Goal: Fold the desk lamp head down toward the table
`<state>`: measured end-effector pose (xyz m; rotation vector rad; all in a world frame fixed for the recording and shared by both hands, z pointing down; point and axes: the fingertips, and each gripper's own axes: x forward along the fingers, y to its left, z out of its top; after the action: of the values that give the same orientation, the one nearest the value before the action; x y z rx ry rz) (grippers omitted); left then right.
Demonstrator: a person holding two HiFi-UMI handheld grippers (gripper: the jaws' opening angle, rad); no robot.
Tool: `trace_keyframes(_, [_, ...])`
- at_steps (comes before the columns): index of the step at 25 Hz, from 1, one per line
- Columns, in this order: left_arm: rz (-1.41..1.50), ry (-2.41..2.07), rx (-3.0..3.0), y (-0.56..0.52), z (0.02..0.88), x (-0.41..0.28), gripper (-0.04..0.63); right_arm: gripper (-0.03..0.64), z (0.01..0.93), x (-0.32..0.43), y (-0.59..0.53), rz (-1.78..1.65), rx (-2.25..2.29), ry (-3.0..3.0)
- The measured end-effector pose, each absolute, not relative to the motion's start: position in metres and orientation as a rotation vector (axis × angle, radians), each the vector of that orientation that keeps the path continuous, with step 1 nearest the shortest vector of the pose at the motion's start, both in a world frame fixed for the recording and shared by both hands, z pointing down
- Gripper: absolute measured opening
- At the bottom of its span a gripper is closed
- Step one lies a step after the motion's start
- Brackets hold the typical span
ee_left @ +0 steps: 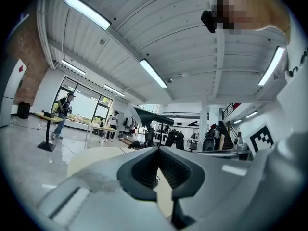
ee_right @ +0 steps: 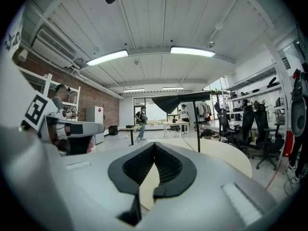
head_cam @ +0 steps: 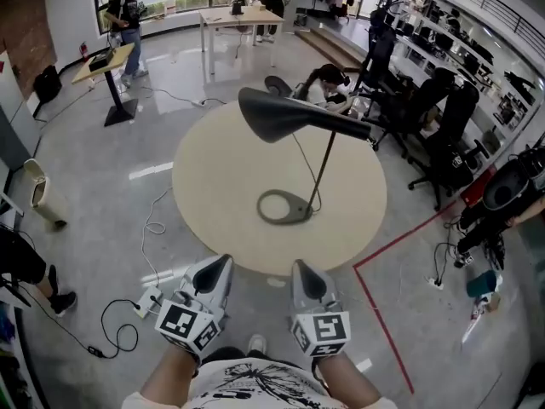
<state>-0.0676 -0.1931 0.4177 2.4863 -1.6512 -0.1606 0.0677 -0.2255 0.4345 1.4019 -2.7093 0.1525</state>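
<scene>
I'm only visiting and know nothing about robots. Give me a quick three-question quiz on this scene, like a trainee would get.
1. True or false: the left gripper is gripping the desk lamp.
2. Multiple choice: the lamp's base rests on A) the floor, B) the round table, C) a chair.
3. Fill in: the jaws of the right gripper are ____.
Key: 1 false; 2 B; 3 shut.

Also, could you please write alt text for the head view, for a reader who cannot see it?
A black desk lamp stands on a round beige table, head raised above its ring-shaped base. Below, the left gripper and right gripper hover at the table's near edge, both shut and empty.
</scene>
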Motion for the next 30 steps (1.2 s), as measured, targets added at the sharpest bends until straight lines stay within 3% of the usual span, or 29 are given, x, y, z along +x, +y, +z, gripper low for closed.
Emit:
trace_keyframes(16, [-0.216,-1.666,2.513,-0.284,0.397,-0.084,0.006,0.009,0.412,0.041,-0.324,0.047,1.392,-2.716])
trace_keyframes(30, [-0.338,-1.608,2.709,-0.373,0.31,-0.124,0.005,0.009,0.387,0.008,-0.395,0.023,1.482,-2.637])
